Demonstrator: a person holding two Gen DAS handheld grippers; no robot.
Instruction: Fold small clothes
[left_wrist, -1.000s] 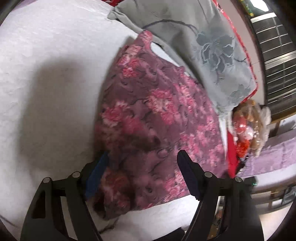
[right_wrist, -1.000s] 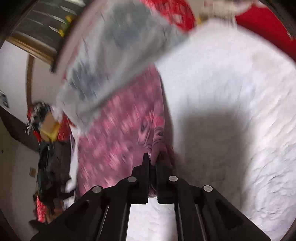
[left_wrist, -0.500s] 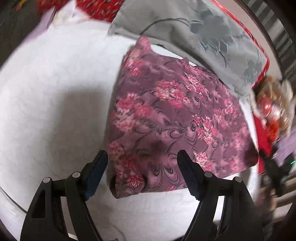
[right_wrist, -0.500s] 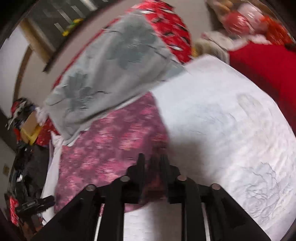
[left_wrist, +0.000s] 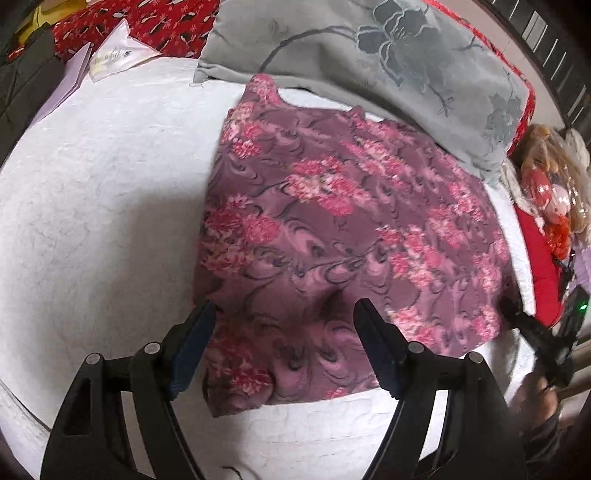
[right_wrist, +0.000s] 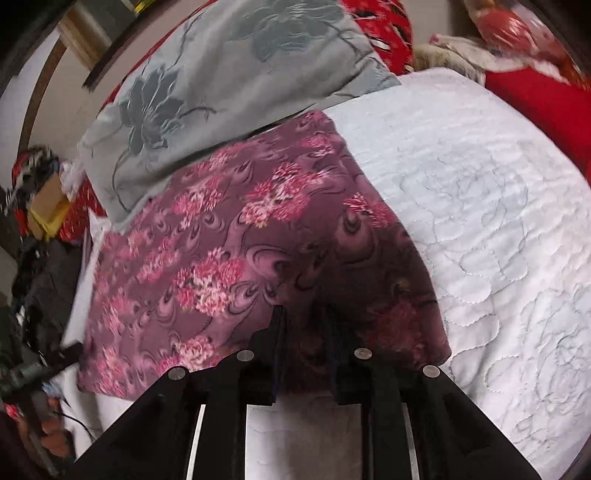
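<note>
Mauve-purple garment with pink floral print (left_wrist: 354, 236), folded to a rough rectangle, lies flat on a white quilted bedspread (left_wrist: 103, 192); its far edge runs just under a grey cushion with an embossed flower pattern (left_wrist: 369, 62). Left gripper (left_wrist: 284, 332) points down over the garment's near left corner, fingers spread wide, blue-padded left fingertip (left_wrist: 195, 332) over the cloth's left edge, the other over printed fabric further in. Cloth spans the gap below them; neither pad seen pressing it. Right gripper (right_wrist: 304, 325) sits at the garment's near edge toward its right corner, its narrow gap closing slightly. Dark shadowed fabric (right_wrist: 306, 354) shows between the fingers; cannot tell if the pads pinch it or only hover above. Right of that corner, bare bedspread with stitched flower outlines (right_wrist: 480, 221). Red fabric (right_wrist: 535, 99) lies past the bedspread's far right edge.
</note>
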